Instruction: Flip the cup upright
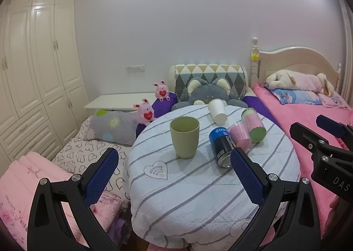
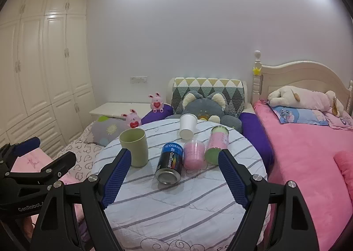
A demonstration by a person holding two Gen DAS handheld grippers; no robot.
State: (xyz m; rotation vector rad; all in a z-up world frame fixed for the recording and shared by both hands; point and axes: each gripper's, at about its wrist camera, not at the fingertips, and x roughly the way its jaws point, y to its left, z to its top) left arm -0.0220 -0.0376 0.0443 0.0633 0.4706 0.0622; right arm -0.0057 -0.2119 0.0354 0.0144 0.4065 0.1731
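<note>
Here, in the left wrist view, the left gripper point(image 1: 174, 173) holds its fingers apart and empty; the green cup point(image 1: 184, 136) stands upright at frame centre on the table point(image 1: 187, 196). In the right wrist view, the right gripper point(image 2: 175, 179) is likewise spread; the green cup point(image 2: 134, 147) stands left of centre beside a lying blue can point(image 2: 169, 162).

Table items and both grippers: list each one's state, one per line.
green cup: upright, mouth up
white paper cup: on its side
blue can: on its side
pink container: lying down
green-capped tube: lying down
left gripper: open, empty
right gripper: open, empty
</note>
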